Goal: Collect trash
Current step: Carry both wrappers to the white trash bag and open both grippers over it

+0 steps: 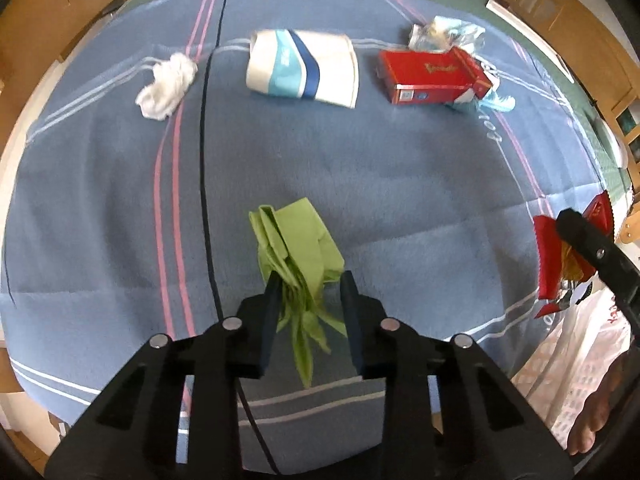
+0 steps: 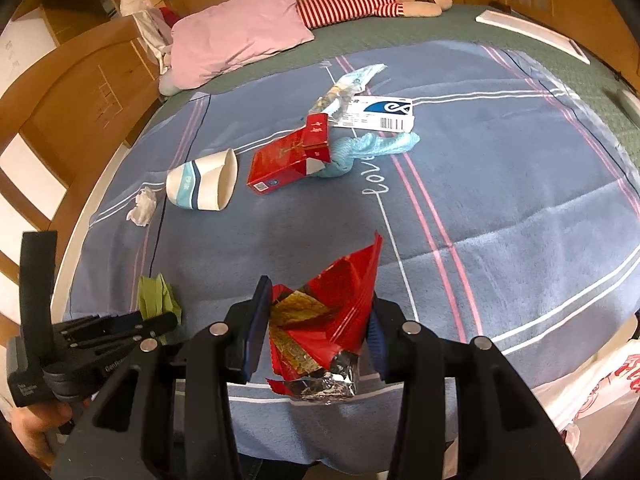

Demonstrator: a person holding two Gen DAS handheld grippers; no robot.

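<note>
Two pieces of trash are already in our grippers, one in each, and the rest waits further up the bed.

From the left wrist view, our left gripper (image 1: 308, 300) points steeply down at the blue blanket (image 1: 400, 184) near its near edge, with the green napkin (image 1: 296, 248) between its fingers. The jaws have come in around its crumpled tail; whether the pads truly bite the paper we cannot quite tell, since a gap shows beside the right finger. We take it low so that the loose folds gather instead of sliding away. Toward the far edge lie a white tissue wad (image 1: 166, 84), a paper cup (image 1: 302, 66) on its side and a red carton (image 1: 432, 76), all well apart from us. At the right edge, the right gripper's finger shows against its red wrapper (image 1: 546, 248), above a white plastic bag (image 1: 576, 340), likely the place for the collected trash.

From the right wrist view, our right gripper (image 2: 316, 332) pinches the red wrapper (image 2: 320, 320) between half-closed fingers, foil end hanging toward us, held clear of the blanket (image 2: 500, 200) ready for dropping. Our left gripper (image 2: 156, 322) sits near the blanket's left near corner on the green napkin (image 2: 154, 294). The cup (image 2: 202, 186), tissue (image 2: 142, 206), carton (image 2: 286, 160) and a printed slip (image 2: 376, 114) remain toward the middle and far edge. The bag (image 2: 600, 396) hangs off the near right corner.
</note>
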